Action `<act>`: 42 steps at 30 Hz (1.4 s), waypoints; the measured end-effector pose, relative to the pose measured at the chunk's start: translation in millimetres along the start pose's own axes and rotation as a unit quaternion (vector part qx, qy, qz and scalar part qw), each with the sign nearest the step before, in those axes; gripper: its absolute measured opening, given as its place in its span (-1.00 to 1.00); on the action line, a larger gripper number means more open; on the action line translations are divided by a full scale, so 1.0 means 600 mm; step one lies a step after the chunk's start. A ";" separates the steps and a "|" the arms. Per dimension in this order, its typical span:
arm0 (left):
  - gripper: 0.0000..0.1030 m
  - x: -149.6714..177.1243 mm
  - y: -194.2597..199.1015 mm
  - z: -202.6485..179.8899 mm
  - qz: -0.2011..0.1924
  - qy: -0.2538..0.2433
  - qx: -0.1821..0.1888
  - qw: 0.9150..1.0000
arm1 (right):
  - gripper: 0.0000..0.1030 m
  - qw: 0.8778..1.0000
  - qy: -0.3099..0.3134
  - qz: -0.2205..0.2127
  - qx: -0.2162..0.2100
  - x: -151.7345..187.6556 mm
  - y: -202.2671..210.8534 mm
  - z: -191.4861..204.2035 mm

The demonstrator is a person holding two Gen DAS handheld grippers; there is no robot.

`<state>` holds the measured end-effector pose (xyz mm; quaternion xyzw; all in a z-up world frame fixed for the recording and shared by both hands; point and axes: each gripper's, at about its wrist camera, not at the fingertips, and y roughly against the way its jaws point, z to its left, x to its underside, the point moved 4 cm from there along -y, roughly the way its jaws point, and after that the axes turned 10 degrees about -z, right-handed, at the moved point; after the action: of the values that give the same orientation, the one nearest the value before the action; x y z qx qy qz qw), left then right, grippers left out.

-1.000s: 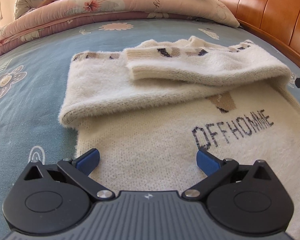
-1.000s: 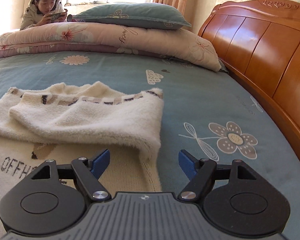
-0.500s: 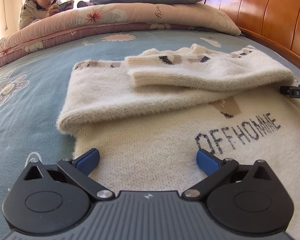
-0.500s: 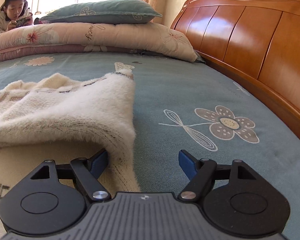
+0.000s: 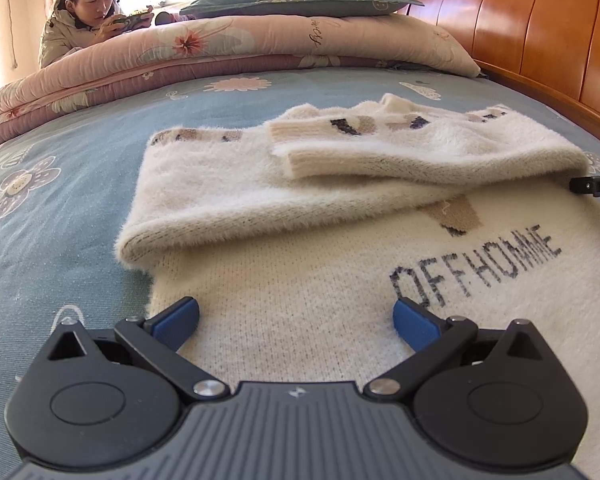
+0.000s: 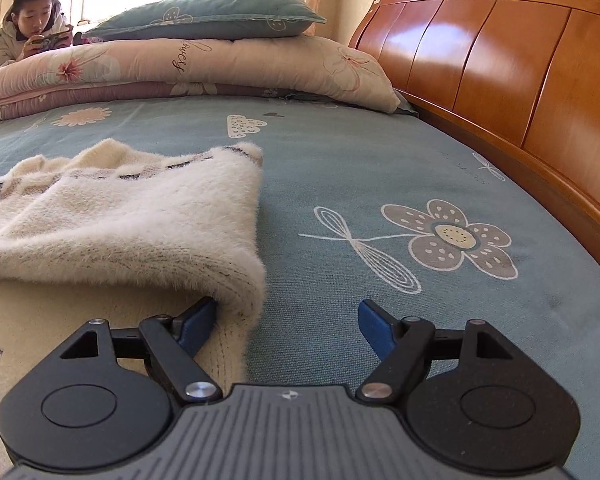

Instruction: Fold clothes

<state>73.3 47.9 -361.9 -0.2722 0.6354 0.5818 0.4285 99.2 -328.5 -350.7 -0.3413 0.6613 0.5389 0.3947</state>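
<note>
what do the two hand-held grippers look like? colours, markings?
The left hand-held gripper and right hand-held gripper match: ribbed dark grey body, small lightning-bolt mark, black round-disc linkage arms, silver pivot screws, blue finger pads. No cables, hands or sleeves in view.

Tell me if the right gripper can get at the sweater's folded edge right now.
Probably yes. The right gripper is open at the sweater; the fold's corner lies between its fingers, beside the left one, and only bare bedsheet lies on the other side.
</note>
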 end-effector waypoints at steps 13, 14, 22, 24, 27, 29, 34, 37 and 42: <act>1.00 0.003 0.002 -0.001 -0.004 -0.001 -0.003 1.000 | -0.41 0.995 -0.047 -0.057 -0.070 -0.069 0.042 -0.004; 1.00 0.003 0.002 -0.001 -0.004 -0.001 -0.003 1.000 | -0.41 0.995 -0.046 -0.056 -0.070 -0.068 0.034 0.001; 0.99 0.002 0.002 0.001 -0.004 0.000 -0.001 1.000 | -0.38 0.998 -0.030 -0.007 -0.056 -0.029 -0.030 0.034; 0.99 0.002 0.001 0.002 -0.004 0.000 -0.001 1.000 | -0.38 0.998 -0.033 -0.007 -0.053 -0.031 -0.028 0.035; 0.99 0.001 0.001 0.004 -0.004 0.002 -0.001 1.000 | -0.34 0.997 -0.046 -0.007 -0.058 -0.034 -0.025 0.032; 0.99 -0.002 0.003 0.005 -0.003 0.007 -0.001 1.000 | -0.34 0.997 -0.046 -0.009 -0.061 -0.033 -0.023 0.031; 0.97 -0.042 0.020 0.003 -0.025 0.062 0.018 0.998 | -0.26 0.995 -0.073 -0.006 -0.071 -0.036 -0.023 0.023; 0.95 -0.106 0.014 -0.029 -0.040 0.065 0.048 0.996 | -0.23 0.992 -0.093 -0.005 -0.080 -0.038 -0.020 0.015; 0.77 -0.220 -0.053 -0.141 -0.042 0.047 0.121 0.991 | -0.23 0.986 -0.128 -0.006 -0.105 -0.040 -0.005 -0.008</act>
<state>144.7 -60.4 -268.2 -0.2714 0.7090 0.4686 0.4518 112.2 -333.1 -330.1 -0.3131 0.5427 0.6422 0.4416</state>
